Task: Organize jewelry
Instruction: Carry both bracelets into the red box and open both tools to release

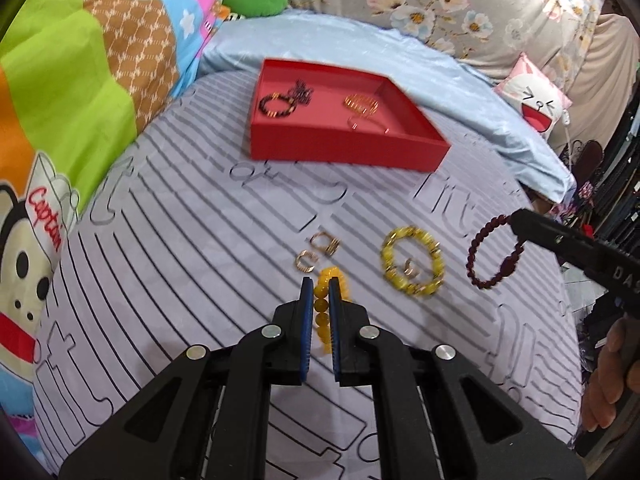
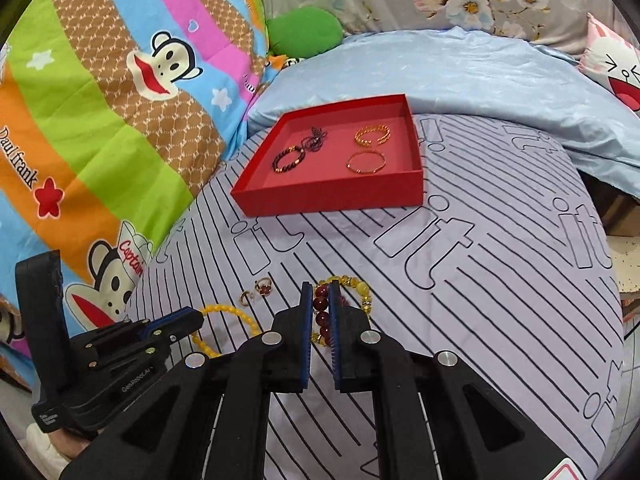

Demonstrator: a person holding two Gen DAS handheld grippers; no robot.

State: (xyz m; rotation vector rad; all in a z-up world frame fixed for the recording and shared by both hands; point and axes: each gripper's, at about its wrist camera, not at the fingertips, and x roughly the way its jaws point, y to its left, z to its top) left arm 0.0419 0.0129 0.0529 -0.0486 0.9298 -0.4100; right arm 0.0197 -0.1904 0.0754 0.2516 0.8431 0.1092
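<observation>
Evidently both tools are loaded: the left tool (image 1: 321, 286) is closed to a narrow gap on an orange bead bracelet (image 1: 325, 312), and the right tool (image 2: 321, 292) is likewise nearly closed on a dark red bead bracelet (image 2: 323, 314), which hangs clear of the bed in the left wrist view; ahead of both tools, well apart, sits the red tray (image 2: 332, 199) on the striped bed sheet (image 2: 500, 280), already holding 2 gold bangles and 2 dark pieces; just ahead of the left tool lie 2 small gold rings (image 1: 316, 252), and ahead and to its right a yellow bead bracelet (image 1: 412, 266) with a small ring inside it. To do this step well, I would keep each grip firm, carry the bracelets level over the tray's near wall, lower them close to a bare patch of the floor, then release, so nothing tangles or rolls; the left view is blurred, so slower travel seems wise. Readable writing: "Captain" and "Paul frank" on the cartoon blanket (image 2: 100, 120), "it" repeated on the sheet.
</observation>
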